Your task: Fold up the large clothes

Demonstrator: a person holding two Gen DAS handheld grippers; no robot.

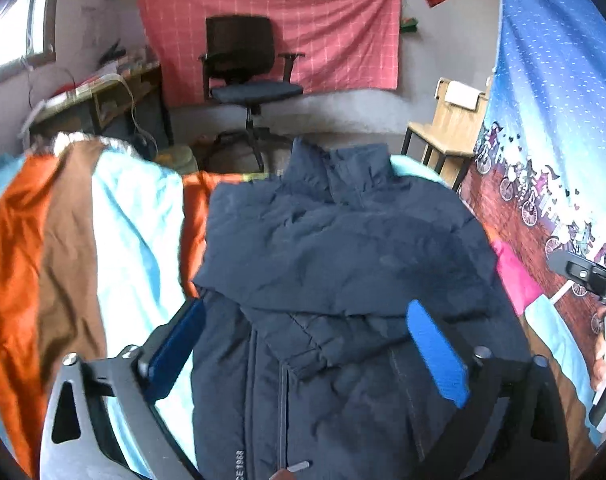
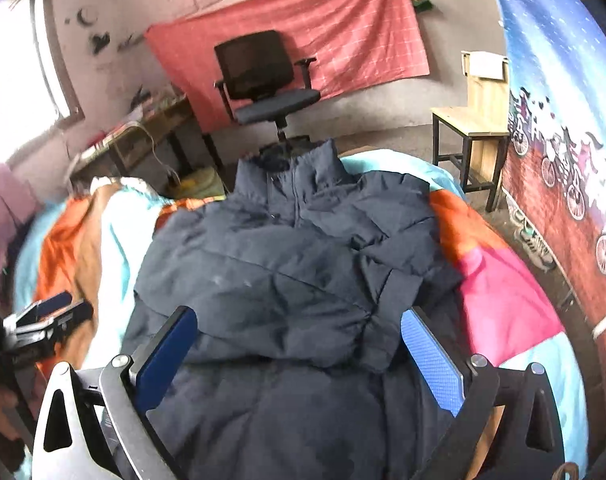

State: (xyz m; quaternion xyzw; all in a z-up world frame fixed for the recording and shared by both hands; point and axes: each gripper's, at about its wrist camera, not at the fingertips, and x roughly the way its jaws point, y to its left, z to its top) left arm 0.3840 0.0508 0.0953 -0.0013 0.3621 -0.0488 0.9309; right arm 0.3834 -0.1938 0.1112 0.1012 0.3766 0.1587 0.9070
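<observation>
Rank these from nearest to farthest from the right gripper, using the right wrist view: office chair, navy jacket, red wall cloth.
1. navy jacket: spread just beyond the open right gripper.
2. office chair: on the floor past the bed.
3. red wall cloth: hanging behind the chair.

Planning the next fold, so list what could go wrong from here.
1. The sleeves folded across the jacket are puffy and loose; they may spring open.
2. The bedspread underneath is rumpled, so a gripper could pinch it along with the jacket.
3. Both the left gripper and the right gripper are open, holding nothing in place.
</observation>
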